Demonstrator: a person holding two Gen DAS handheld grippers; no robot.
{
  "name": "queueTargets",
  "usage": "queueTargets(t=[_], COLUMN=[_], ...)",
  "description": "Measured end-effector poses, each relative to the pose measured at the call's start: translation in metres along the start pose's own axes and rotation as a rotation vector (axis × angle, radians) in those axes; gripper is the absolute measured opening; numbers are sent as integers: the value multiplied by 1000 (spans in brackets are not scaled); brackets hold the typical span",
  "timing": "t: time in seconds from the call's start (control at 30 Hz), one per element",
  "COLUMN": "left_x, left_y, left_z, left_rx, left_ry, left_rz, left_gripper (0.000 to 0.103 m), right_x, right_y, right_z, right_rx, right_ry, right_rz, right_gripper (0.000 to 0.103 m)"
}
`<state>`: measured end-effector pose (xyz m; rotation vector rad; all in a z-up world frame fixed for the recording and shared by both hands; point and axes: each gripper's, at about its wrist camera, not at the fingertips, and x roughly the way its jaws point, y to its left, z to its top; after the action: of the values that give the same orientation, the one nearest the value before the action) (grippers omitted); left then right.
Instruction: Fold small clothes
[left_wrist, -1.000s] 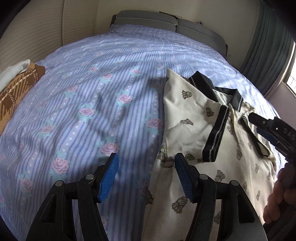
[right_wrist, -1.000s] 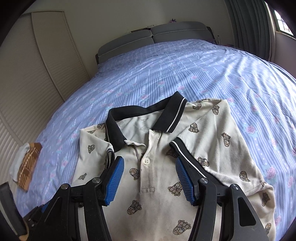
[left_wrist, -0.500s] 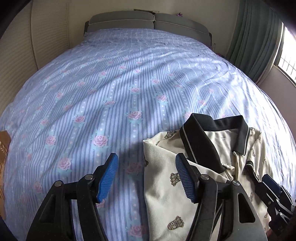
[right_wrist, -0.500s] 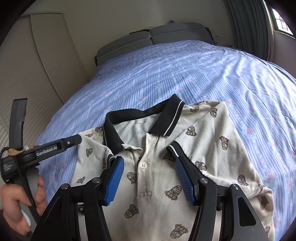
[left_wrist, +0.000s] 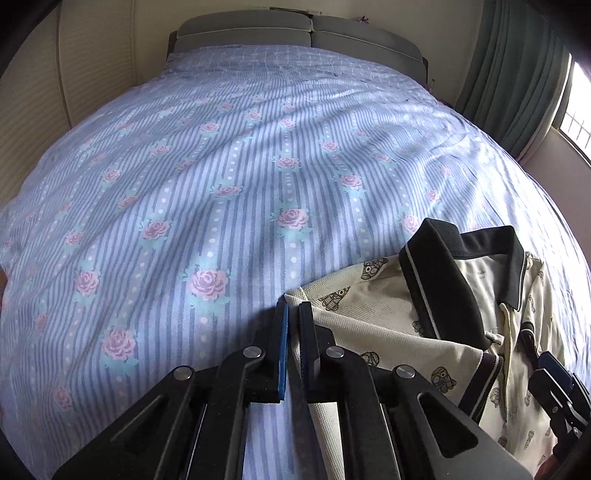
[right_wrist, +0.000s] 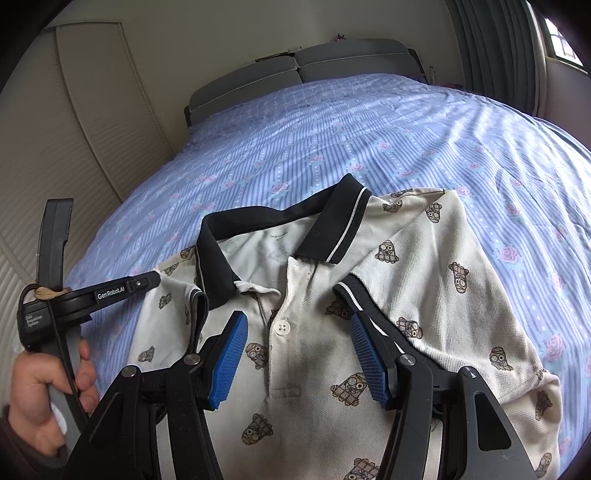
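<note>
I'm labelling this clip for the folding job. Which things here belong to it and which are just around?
Part of the job:
polo shirt
left gripper, shut on the shirt's edge
right gripper, open over the shirt's front
hand holding the left gripper

Just around:
bedsheet
headboard
curtain

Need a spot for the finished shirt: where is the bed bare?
Bare bedspread runs from the shirt to the headboard, and beside the left gripper. Crowded only at the near edge, around the shirt.

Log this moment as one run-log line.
stage: grasp for fold | left tool: shut on polo shirt shoulder edge | right tool: open above shirt front | surface: bed
</note>
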<state>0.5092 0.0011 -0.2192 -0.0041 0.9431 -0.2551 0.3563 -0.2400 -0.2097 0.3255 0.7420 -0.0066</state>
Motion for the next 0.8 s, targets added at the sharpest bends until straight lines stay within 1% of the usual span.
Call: queueTargets(t=[0.07,0.17,0.23,0.27,0.3,0.33,0.37,0.4,0.5,0.6,0.63,0.7,0.8], left_x=[0,-12,-23,-31,-38,-46,-53,-61,-86,-114,-126,-151,-186], left_y=[3,-3,-7,-11,-16,-21,-26,-30,-40,-41,-41,-41,-39], left_z=[-1,-4,-6,-8,-12,-16,-21,-26,-47,-72,-81,-101,-134], left_rx=[-9,17,21,28,36,46,56,66,83,67,66,57,5], left_ry=[-5,-37,-53,-64,-77,-86,-95,-106,-111,-86,-86,-91,-89], left_rz=[-19,0,9,3,-1,3,13,23,36,19,25,38,27], left_gripper=[8,8,11,17,28,35,44,49,49,49,49,49,49], right_x=[1,1,0,-1,-1,-2,-3,-4,-12,-32,-41,-65,-112], right_y=[2,3,2,1,1,1,0,1,4,8,8,8,2], right_z=[-1,-1,0,0,0,1,1,1,1,-1,-2,-8,-27], right_rx=[-8,-12,-7,-4,0,2,2,-1,-13,-29,-26,-30,-42], right_ry=[3,2,0,-1,-2,-2,-4,-8,-15,-39,-45,-53,-85], right_rz=[-2,-2,-4,-1,0,1,4,7,8,-2,-2,-6,-44], right_gripper=[59,59,59,59,59,59,59,59,59,59,59,59,59])
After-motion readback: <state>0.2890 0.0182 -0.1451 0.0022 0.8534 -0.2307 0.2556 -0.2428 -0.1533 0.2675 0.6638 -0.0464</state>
